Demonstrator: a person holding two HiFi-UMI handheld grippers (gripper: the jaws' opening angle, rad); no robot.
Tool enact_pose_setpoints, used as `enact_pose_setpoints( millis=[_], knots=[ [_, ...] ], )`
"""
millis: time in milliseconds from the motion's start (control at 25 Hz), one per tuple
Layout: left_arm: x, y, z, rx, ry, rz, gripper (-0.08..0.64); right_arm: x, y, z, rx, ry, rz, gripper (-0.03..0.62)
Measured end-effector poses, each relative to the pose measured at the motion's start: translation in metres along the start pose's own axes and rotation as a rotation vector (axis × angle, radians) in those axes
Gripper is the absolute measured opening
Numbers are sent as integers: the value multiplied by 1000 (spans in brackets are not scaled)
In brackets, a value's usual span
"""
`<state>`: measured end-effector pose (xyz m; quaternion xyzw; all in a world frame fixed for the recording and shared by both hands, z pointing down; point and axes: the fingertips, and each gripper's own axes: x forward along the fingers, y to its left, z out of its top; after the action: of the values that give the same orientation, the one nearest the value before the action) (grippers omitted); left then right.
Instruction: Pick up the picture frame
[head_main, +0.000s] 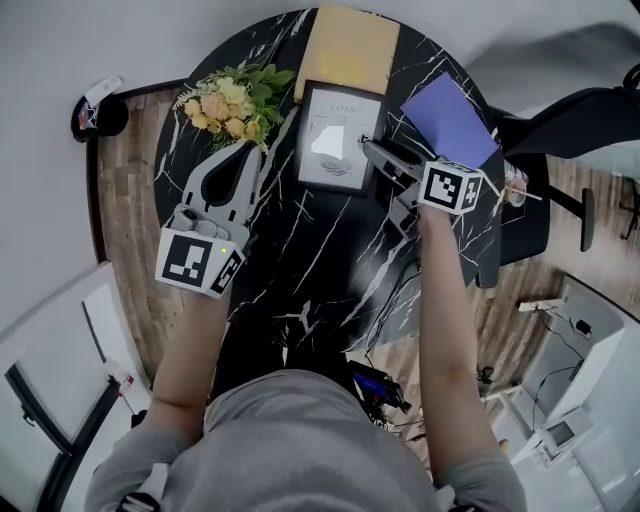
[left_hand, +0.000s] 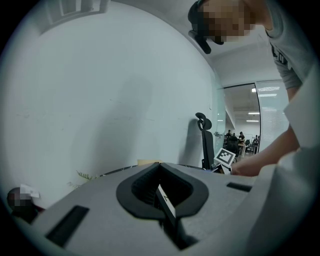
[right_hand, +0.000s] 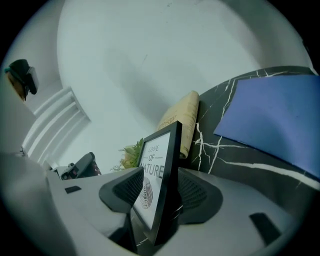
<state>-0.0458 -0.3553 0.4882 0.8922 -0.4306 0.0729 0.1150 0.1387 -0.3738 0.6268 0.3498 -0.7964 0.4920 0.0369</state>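
The black picture frame (head_main: 340, 137) with a white print lies on the round black marble table (head_main: 300, 270), towards its far side. My right gripper (head_main: 386, 180) is at the frame's right edge, jaws spread wide. In the right gripper view that edge of the frame (right_hand: 157, 170) stands in the gap of my right gripper (right_hand: 160, 187), and the pads do not clearly press on it. My left gripper (head_main: 247, 152) hovers left of the frame, beside the flowers, jaws together. Nothing shows between the jaws of my left gripper (left_hand: 162, 187) in its own view.
A bunch of yellow and peach flowers (head_main: 235, 100) lies left of the frame. A tan padded envelope (head_main: 348, 50) rests behind it and a blue sheet (head_main: 450, 118) to its right. A black office chair (head_main: 590, 110) stands right of the table.
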Motion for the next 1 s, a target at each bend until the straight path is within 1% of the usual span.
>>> enact_pose_setpoints(
  millis=[120,240,400,440,520,600,800,1000],
  knots=[
    [-2,1,0,3,1,2,8,4,-1,-1,62,36,15,212],
    [-4,3,-3,3,6,7,8,9,-6,-3,116,83,-3,212],
    [-6,3,-3,-1,5,8,8,18,-9,-7,132,165,-26,209],
    [-6,3,-3,-1,5,7,8,19,-9,-7,136,174,-25,196],
    [-7,3,-4,-1,6,6,8,21,-9,-5,151,168,-13,145],
    [-9,4,-4,2,8,10,8,22,-8,-2,156,143,3,128],
    [-16,9,-3,0,6,15,8,20,-5,1,144,104,26,112],
    [-18,13,-3,-3,4,16,8,16,4,5,152,37,79,95]
  ],
)
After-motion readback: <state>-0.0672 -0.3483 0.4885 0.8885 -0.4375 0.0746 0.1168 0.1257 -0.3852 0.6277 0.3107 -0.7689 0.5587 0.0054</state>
